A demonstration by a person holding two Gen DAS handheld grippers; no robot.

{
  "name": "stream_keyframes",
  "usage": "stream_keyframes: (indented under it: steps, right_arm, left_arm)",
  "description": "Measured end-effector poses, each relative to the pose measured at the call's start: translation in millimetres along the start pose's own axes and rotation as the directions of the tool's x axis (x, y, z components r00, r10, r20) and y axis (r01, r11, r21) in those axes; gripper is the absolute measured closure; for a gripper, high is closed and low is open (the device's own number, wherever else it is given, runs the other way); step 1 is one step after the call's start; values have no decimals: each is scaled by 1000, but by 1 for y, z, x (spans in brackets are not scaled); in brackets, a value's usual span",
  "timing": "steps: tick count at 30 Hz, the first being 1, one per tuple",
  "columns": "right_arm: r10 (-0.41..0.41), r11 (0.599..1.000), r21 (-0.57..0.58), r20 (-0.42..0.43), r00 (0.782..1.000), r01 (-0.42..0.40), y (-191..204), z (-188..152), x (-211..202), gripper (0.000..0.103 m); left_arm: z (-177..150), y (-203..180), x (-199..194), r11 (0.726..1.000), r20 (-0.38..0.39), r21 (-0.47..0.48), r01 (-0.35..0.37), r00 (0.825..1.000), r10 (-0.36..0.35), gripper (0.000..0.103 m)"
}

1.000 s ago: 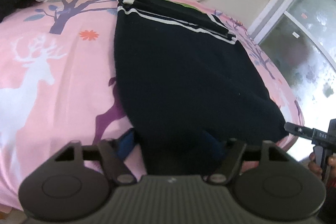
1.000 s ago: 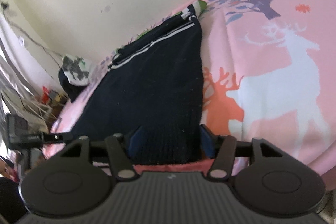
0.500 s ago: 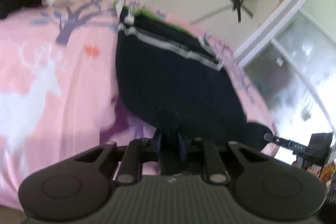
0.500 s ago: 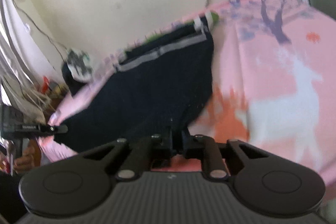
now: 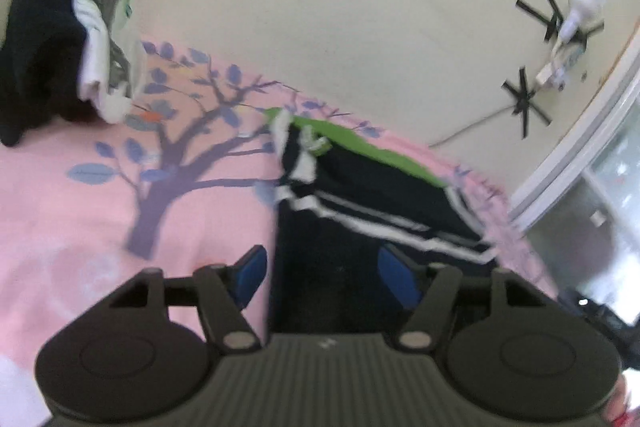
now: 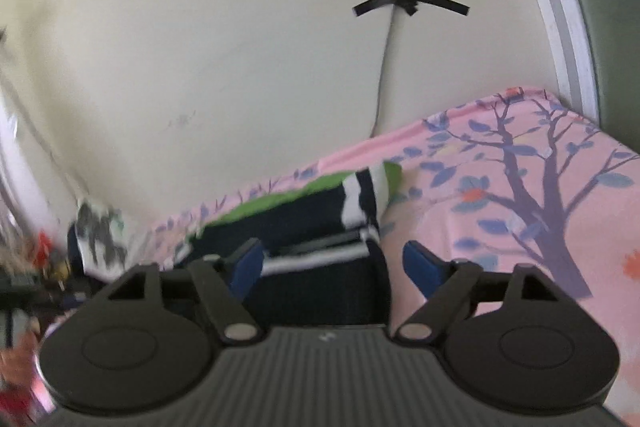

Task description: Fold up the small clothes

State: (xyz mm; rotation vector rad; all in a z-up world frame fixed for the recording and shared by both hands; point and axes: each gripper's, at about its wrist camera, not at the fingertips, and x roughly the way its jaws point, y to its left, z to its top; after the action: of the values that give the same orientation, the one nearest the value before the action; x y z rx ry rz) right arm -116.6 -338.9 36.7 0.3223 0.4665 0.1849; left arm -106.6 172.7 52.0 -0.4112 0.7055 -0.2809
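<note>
On the bed (image 5: 80, 211), with its pink sheet printed with a purple tree, lies the dark navy garment (image 5: 352, 227), its white-striped band and a strip of green toward the wall, just right of the tree's trunk as the left camera sees it. The left gripper (image 5: 322, 273) hangs low over the garment's left edge, its blue-padded fingers (image 5: 250, 275) apart and opening, with dark cloth lying between them but not pinched. The right gripper (image 6: 338, 267) does the same at the opposite edge, on the side away from the tree in its own view: fingers (image 6: 422, 267) wide and opening, one over the pink sheet, the other over the navy cloth (image 6: 312, 291), nothing clamped. A heap of other clothes (image 5: 52, 47) sits well beyond the tree, against the wall. By my reading, a fold of the near hem toward the striped band is just being let go. The next move likely calls for drawing both grippers clear without dragging the cloth, then checking whether the folded edge lies square before taking a fresh hold for the next fold.
</note>
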Motion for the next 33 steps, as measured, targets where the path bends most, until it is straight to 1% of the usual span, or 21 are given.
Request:
stream_keyframes:
  steps: [3, 6, 8, 10, 11, 12, 13, 14, 15, 16, 17, 19, 20, 21, 23, 25, 28, 30, 31, 32, 33]
  right_arm:
    - [-34, 996, -82, -37, 999, 31, 6, -9, 12, 23]
    - [-65, 992, -111, -52, 997, 59, 11, -9, 31, 24]
    - [-59, 990, -134, -56, 997, 51, 13, -9, 40, 29]
    - [-72, 986, -158, -74, 995, 59, 17, -10, 51, 31]
    - [-77, 983, -171, -92, 993, 61, 18, -11, 58, 36]
    - [-84, 981, -183, -115, 990, 62, 19, -12, 66, 46]
    - [-93, 978, -202, -154, 984, 61, 21, -16, 74, 82]
    - [-127, 968, -237, -183, 975, 82, 24, -21, 82, 103]
    - [-146, 959, -266, -154, 977, 101, 28, -24, 80, 103]
    - [-162, 956, -268, -131, 978, 122, 30, -24, 77, 103]
    - [-177, 958, -249, -108, 978, 145, 29, -22, 73, 103]
    - [-188, 975, -132, -58, 981, 179, 18, -17, 65, 103]
    - [-196, 978, -88, -65, 978, 190, 13, -19, 67, 103]
    - [-208, 977, -70, -112, 972, 201, 8, -24, 77, 103]
    - [-203, 976, -94, -77, 976, 195, 10, -33, 77, 103]
    - [-205, 977, -70, -76, 976, 199, 9, -34, 75, 103]
    - [-187, 982, -25, -79, 979, 186, 3, -34, 75, 103]
    - [-169, 985, 20, -86, 982, 171, -2, -31, 78, 102]
    - [-161, 986, 36, -90, 983, 165, -2, -30, 78, 98]
    - [-146, 987, 45, -95, 985, 151, -1, -29, 79, 89]
    - [-150, 987, 38, -100, 984, 155, 2, -28, 78, 86]
  left_arm:
    - [-2, -12, 18, 997, -40, 68, -29, 999, 31, 39]
    - [-4, -28, 40, 990, -70, 133, -57, 995, 66, 43]
    - [-5, -40, 53, 976, -66, 201, -82, 993, 97, 43]
    - [-6, -48, 64, 963, -56, 248, -103, 991, 120, 43]
    - [-6, -51, 69, 958, -57, 263, -115, 989, 135, 53]
    - [-7, -52, 78, 951, -69, 283, -122, 987, 147, 85]
    - [-8, -54, 85, 944, -89, 307, -124, 983, 158, 89]
    - [-12, -56, 89, 931, -81, 334, -147, 980, 183, 90]
    - [-14, -56, 87, 920, -51, 353, -173, 978, 204, 91]
    - [-13, -54, 79, 915, -9, 357, -190, 978, 207, 92]
    - [-8, -49, 69, 926, 34, 334, -176, 984, 175, 92]
    - [9, -33, 57, 964, 116, 235, -127, 988, 102, 92]
    - [14, -28, 63, 974, 120, 199, -104, 989, 81, 92]
    - [16, -24, 72, 982, 102, 172, -84, 993, 68, 92]
    - [12, -14, 93, 992, 42, 122, -43, 998, 38, 92]
    - [1, -6, 108, 994, -11, 111, -14, 1000, 15, 91]
    - [3, -5, 97, 992, 22, 124, 12, 1000, -15, 87]
    - [2, -5, 95, 991, 16, 135, 8, 1000, -10, 86]
    - [2, -6, 94, 990, 15, 142, 10, 1000, -12, 85]
    - [1, -7, 91, 988, 20, 154, 14, 1000, -18, 82]
    - [0, -10, 88, 986, 28, 167, 19, 999, -24, 80]
